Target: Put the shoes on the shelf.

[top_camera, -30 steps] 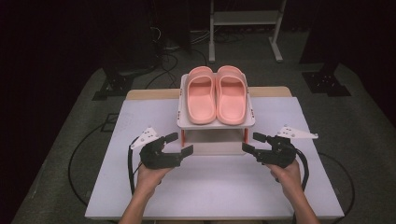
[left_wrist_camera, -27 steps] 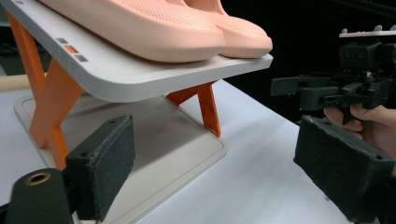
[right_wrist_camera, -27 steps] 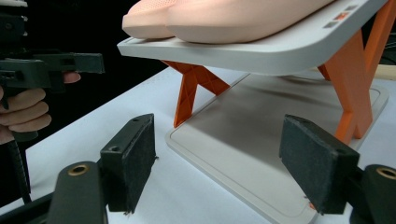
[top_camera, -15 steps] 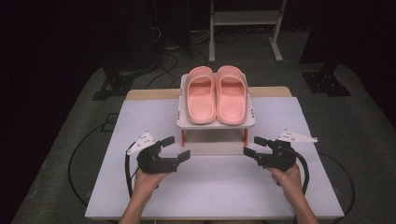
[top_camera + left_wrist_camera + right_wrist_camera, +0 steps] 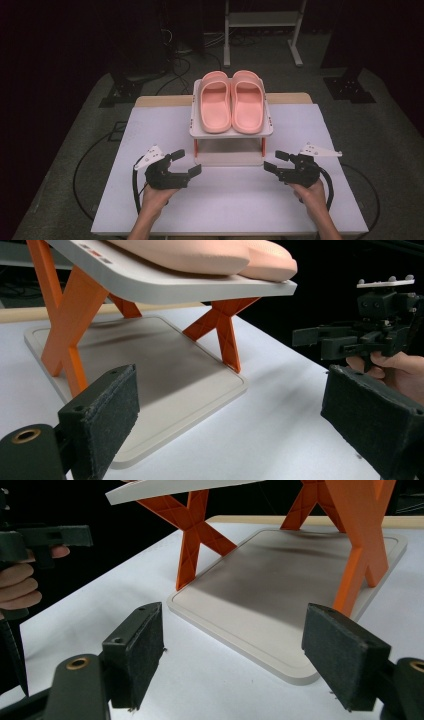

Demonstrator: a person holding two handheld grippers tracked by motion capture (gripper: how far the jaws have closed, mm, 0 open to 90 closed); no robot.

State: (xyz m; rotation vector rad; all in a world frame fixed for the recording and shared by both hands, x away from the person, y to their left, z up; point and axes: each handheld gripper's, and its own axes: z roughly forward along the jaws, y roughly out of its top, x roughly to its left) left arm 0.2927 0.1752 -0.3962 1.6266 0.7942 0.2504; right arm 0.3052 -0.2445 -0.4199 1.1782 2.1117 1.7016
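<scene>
Both grippers stand with jaws spread wide and empty, the left gripper [image 5: 188, 162] and right gripper [image 5: 272, 161] low over the white table [image 5: 225, 200] either side of the rack [image 5: 231, 131]; the pink slippers [image 5: 232, 101] lie on its top shelf.

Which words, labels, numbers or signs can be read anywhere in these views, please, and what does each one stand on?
No text can be read in any view.
Small dark and red marks on the top shelf edge of the white rack: too blurred to read.
Dark dots on the grey plate of the left gripper: holes or marks, not legible characters.
The pink slippers show no brand or print.
</scene>
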